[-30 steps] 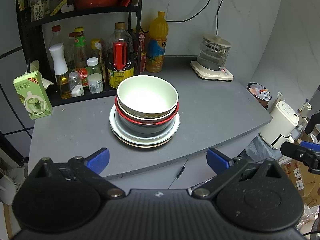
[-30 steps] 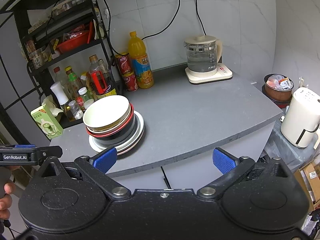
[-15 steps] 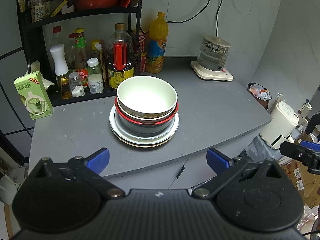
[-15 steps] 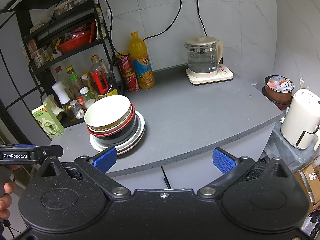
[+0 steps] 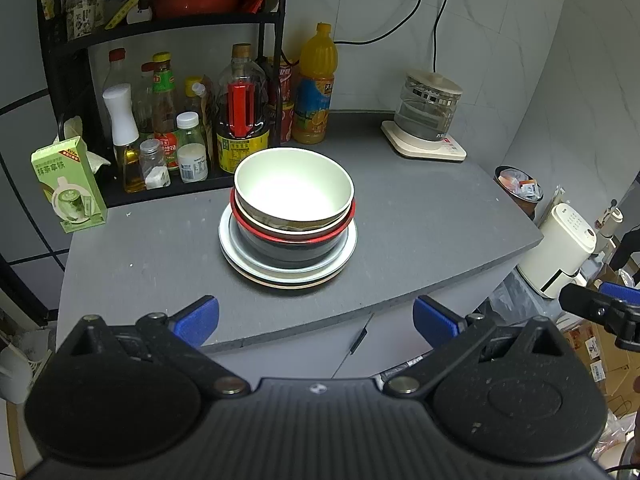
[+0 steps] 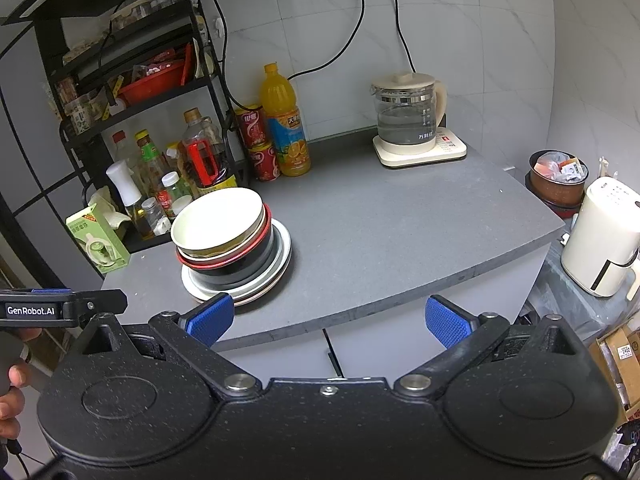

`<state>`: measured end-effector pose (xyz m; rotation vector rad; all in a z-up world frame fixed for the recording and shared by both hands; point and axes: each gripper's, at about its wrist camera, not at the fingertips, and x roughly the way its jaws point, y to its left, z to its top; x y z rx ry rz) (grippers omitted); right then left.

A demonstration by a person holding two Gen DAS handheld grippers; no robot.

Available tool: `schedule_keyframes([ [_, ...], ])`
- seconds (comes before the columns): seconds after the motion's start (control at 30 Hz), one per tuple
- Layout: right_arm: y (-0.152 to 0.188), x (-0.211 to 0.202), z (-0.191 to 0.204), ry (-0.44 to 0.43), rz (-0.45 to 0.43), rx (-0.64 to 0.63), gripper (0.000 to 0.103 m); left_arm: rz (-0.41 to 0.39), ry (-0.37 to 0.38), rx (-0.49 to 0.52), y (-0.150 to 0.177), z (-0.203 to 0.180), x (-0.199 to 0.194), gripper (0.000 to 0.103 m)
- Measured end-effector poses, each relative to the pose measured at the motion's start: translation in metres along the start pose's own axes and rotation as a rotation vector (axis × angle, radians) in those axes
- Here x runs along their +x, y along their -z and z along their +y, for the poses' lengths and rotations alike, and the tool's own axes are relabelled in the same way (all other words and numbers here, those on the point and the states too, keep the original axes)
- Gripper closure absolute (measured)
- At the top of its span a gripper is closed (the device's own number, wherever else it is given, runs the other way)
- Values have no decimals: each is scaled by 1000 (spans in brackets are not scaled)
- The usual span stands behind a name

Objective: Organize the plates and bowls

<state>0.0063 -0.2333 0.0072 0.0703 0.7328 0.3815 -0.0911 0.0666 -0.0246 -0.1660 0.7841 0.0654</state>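
A stack of dishes stands on the grey counter. A cream bowl is on top, nested in a red-rimmed black bowl, which rests on white plates. My left gripper hangs open in front of the counter's near edge, short of the stack, nothing between its blue pads. In the right wrist view the same cream bowl and plates sit left of centre. My right gripper is open at the counter edge, its left pad just before the plates.
A black rack with several bottles stands behind the stack, with a green carton to its left. An orange juice bottle and a glass kettle stand at the back. A white appliance sits off the counter's right edge.
Both views have crept slightly closer to the counter; the stack has not moved and both grippers stay open.
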Motion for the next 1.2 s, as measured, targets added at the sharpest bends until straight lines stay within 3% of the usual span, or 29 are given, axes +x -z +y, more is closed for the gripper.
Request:
schedule_keyframes([
  [1.2, -1, 15, -3, 6, 24, 10, 0, 22, 1, -28, -2, -5, 7, 1],
])
